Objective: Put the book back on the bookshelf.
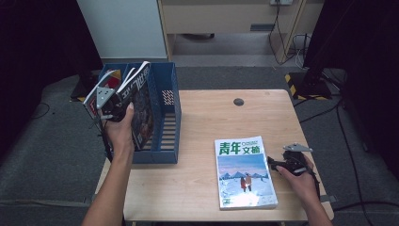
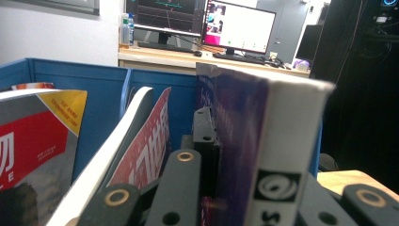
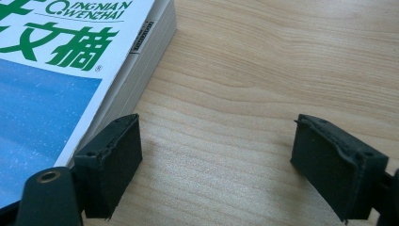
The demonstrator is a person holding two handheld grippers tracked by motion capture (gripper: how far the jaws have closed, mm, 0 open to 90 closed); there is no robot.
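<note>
Left gripper [image 1: 114, 111] clamped a dark-covered, white-spined magazine [image 1: 141, 106] over the blue plastic file rack [image 1: 170, 117] at ten o'clock. Filing was under way; lowering it into a slot seemed next. Right gripper [image 1: 275, 164] gaped wide beside the blue-and-white magazine [image 1: 244, 172].

The high view looks forward and down over the whole bench [image 1: 202, 122]. The left gripper view sits very close among the magazines in the blue rack [image 2: 94, 84], facing what seems a desk beyond. The right gripper view skims the bench beside the flat magazine [image 3: 56, 70], shared with the high view.
</note>
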